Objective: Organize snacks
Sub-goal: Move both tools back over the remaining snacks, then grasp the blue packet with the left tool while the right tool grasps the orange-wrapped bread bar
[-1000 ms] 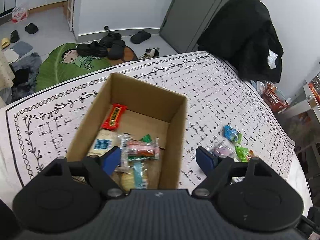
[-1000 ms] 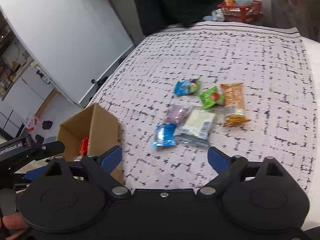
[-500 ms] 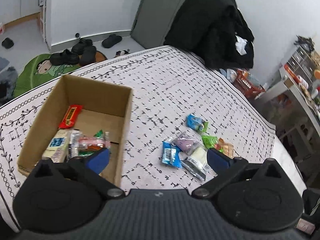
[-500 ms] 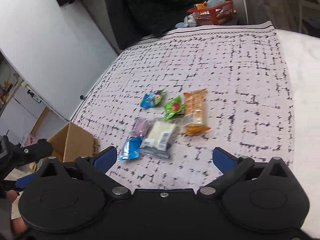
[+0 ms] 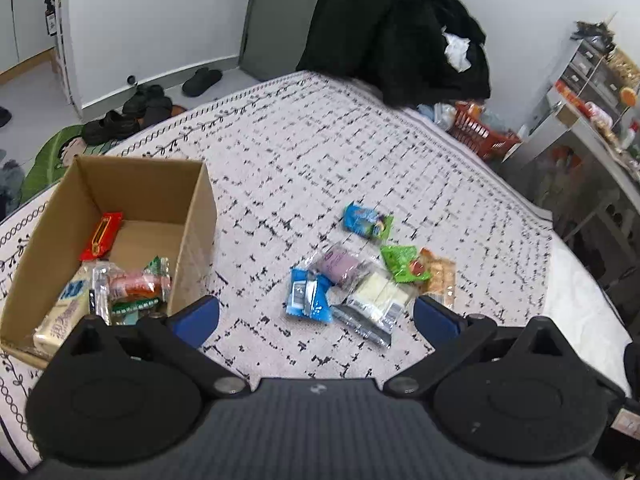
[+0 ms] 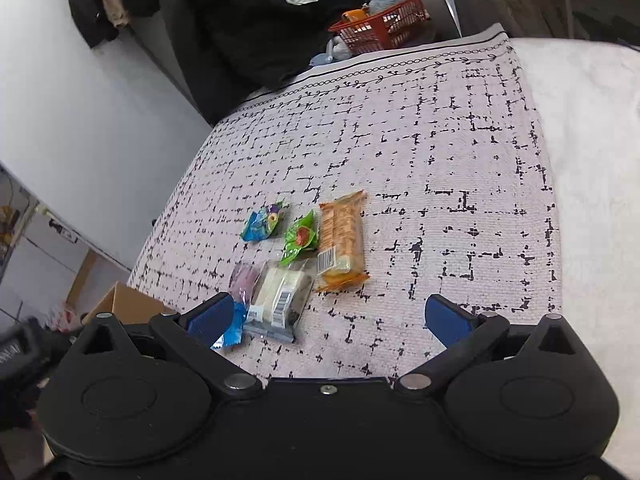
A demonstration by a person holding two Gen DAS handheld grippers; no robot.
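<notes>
Ahead of the left gripper (image 5: 316, 312), its jaws spread and empty, loose snacks (image 5: 360, 280) lie clustered beside the part-filled cardboard box (image 5: 192, 216), while the right gripper (image 6: 328, 316), likewise released, faces the same packets (image 6: 304, 256), apparently ready to pick.

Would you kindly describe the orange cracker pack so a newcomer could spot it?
On the patterned cloth, find the snack cluster away from the cardboard box. The orange cracker pack lies beside the green packet, the only long orange one.
</notes>
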